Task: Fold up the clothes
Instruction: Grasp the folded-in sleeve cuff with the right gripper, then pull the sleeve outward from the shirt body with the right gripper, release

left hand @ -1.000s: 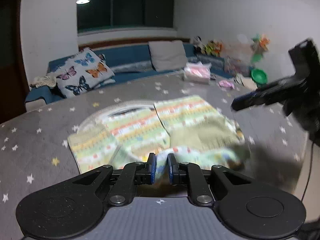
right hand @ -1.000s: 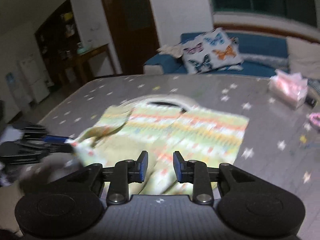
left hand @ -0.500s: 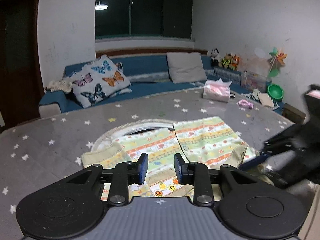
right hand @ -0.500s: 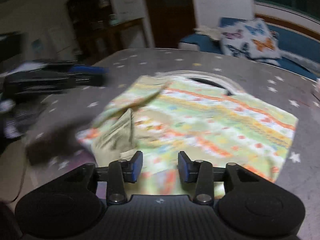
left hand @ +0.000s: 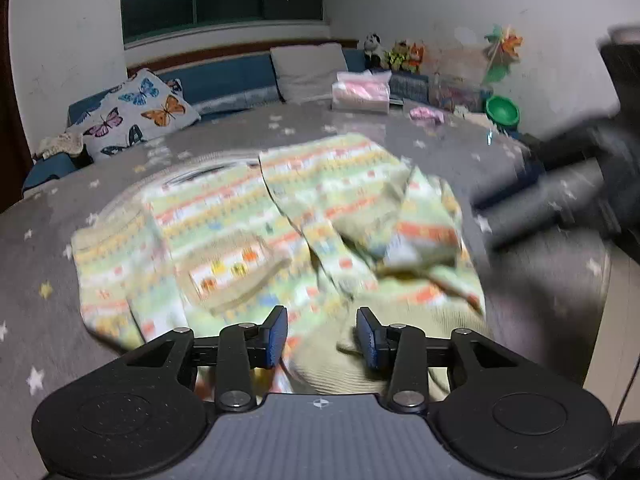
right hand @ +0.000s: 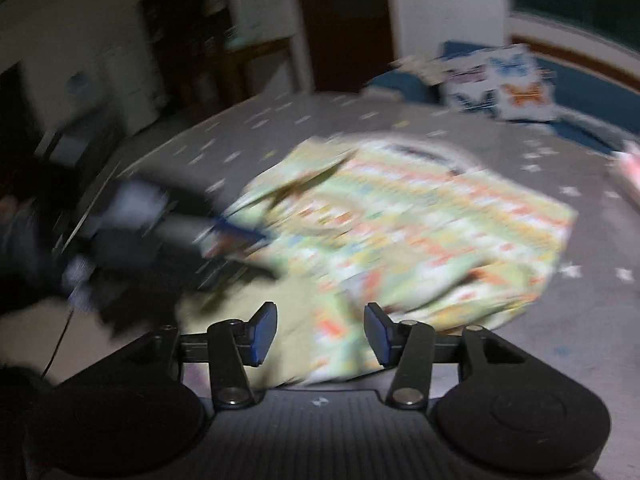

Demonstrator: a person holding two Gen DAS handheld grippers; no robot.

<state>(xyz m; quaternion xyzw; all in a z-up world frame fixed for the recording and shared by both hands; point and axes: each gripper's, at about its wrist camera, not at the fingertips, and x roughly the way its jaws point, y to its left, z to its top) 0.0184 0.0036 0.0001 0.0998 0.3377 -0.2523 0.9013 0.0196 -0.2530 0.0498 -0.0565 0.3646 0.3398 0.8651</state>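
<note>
Both claws opening, nothing gripped: left claw and right claw sit low-centre over the crumpled striped garment.

A small garment printed in pale green, yellow, white and orange bands lies spread on a grey star-patterned surface. Its neck opening faces the far side. The left half lies fairly flat with a folded piece on top; the right side is rumpled, its near edge bunched.
</note>
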